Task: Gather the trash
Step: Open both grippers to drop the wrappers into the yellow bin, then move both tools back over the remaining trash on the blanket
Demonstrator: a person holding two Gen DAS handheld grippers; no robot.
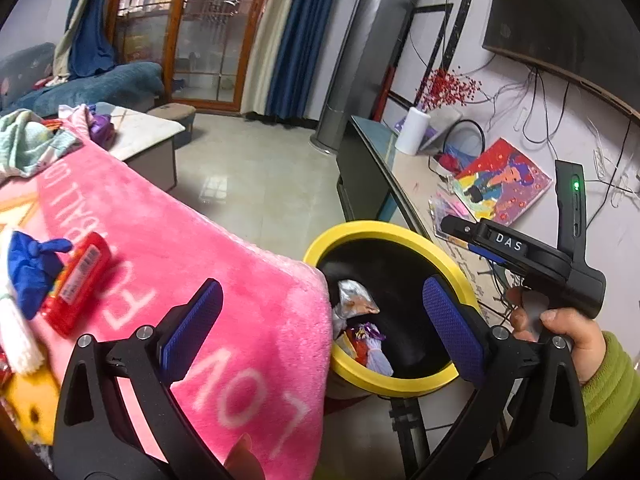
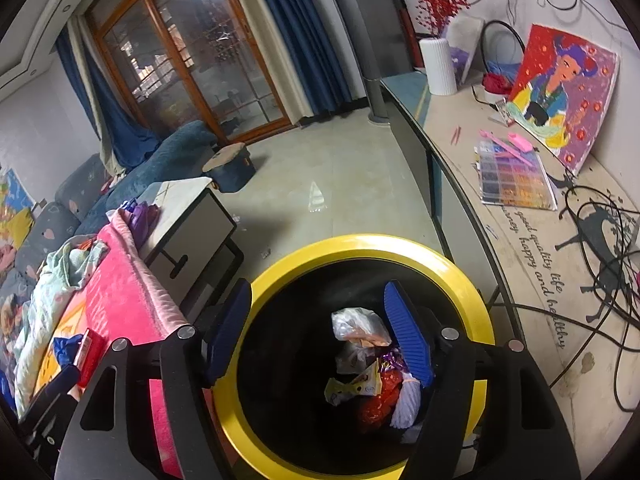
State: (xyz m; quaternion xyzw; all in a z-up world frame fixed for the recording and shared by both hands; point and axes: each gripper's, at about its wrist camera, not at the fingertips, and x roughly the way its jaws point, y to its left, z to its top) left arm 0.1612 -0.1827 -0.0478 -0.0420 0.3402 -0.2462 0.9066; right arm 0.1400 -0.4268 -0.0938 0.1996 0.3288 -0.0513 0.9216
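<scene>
**Both grippers spread wide and empty at the yellow-rimmed bin**

The right gripper (image 2: 316, 332) is held directly above the bin (image 2: 460, 268), its blue pads spread wide with nothing between them. In the left wrist view the right gripper (image 1: 452, 226) is seen beyond the bin's far rim, gripped by a hand (image 1: 560, 320) in a green sleeve.

The left gripper (image 1: 320, 320) is likewise opened wide and nothing is gripped; its left finger is seen over the pink blanket (image 1: 224, 264), its right finger over the mouth of the bin (image 1: 372, 228).

Inside the bin, trash is piled on the black bottom: a crumpled clear wrapper (image 2: 358, 322), a yellow-and-white packet (image 2: 352, 390), a red wrapper (image 2: 380, 404) and a white pleated paper piece (image 2: 408, 404). The same pile is glimpsed in the left wrist view, a silvery wrapper (image 1: 354, 300) uppermost.

To the left of the bin, the pink blanket is draped with its corner touching the rim. On it, well apart from the bin, a red packet (image 1: 76, 284) is laid beside a blue knotted cloth (image 1: 32, 268).

To the right of the bin, a long counter (image 2: 460, 152) is seen, carrying a white ribbed vase (image 2: 438, 66), a colourful painting (image 2: 564, 92) and tangled black cables (image 2: 608, 248).
</scene>
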